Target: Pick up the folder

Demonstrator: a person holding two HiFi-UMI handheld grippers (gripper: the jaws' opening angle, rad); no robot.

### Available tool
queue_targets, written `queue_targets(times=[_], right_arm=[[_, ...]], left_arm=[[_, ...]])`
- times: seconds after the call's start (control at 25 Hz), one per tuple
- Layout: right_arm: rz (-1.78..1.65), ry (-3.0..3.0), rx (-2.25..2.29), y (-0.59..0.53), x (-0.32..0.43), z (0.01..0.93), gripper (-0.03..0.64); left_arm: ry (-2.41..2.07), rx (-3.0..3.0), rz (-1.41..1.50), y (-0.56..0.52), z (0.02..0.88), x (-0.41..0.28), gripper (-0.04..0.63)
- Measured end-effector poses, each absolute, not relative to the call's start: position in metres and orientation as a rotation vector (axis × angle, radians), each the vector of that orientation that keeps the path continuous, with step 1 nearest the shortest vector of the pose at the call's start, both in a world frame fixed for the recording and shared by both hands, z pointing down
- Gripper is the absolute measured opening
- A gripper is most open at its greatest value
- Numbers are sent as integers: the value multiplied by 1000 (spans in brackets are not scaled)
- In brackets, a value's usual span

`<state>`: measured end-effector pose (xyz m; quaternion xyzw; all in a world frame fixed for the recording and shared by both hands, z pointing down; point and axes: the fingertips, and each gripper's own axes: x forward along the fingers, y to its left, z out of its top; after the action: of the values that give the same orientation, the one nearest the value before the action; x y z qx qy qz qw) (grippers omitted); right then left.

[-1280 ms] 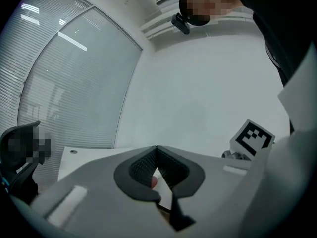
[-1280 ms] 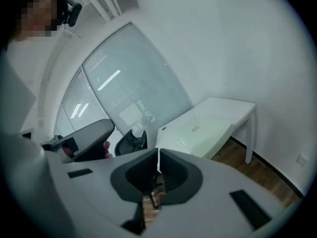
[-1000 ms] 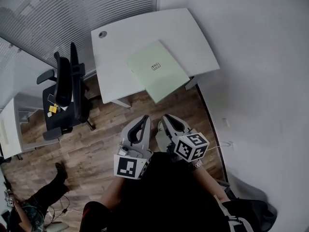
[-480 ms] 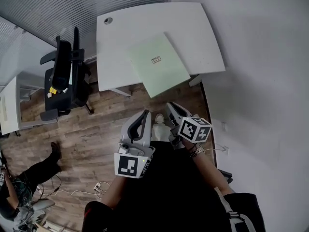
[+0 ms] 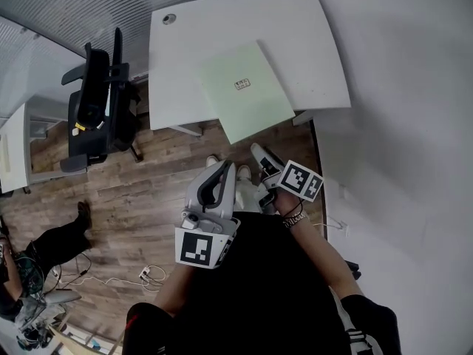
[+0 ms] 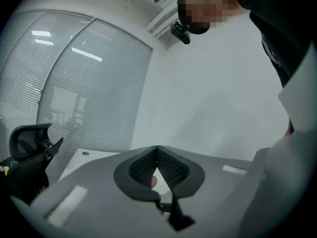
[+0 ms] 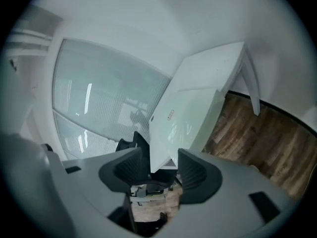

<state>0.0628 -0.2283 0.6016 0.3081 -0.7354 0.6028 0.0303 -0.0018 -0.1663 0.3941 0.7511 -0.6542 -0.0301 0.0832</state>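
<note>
Pointing toward tabletop: right hand-held gripper tilted down, jaws just opened, nothing between. Left hand-held gripper level, jaws together, empty. Green folder flat on tabletop, corner overhanging, well ahead of both.

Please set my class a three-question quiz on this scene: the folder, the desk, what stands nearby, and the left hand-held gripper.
1. True or false: the green folder lies wholly on the white desk.
2. In the head view, what stands left of the desk? A) office chair B) sofa C) ladder
3. Fill in: the jaws of the left hand-held gripper are ____ (apart / together).
Key: 1 false, one corner overhangs the near edge; 2 A; 3 together.
</note>
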Motion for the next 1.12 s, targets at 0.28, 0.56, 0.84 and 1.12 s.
queue_targets(times=[0.28,0.56,0.84,1.12], right_arm=[[2018,-2204,934,-241,63,655,225],[2170,-2192,877,-250,53,692,282],[2311,-2168,831,-255,39,719,308],[2411,-2172,774,-263,23,732,308]], left_arm=[[-1936,2203,-89,-167,395,0,5],[-1999,2204,-124,-172,393,-2,5],[-2026,2200,-111,-176,392,-8,5],[-1997,2149,-29,-174,409,-8,5]])
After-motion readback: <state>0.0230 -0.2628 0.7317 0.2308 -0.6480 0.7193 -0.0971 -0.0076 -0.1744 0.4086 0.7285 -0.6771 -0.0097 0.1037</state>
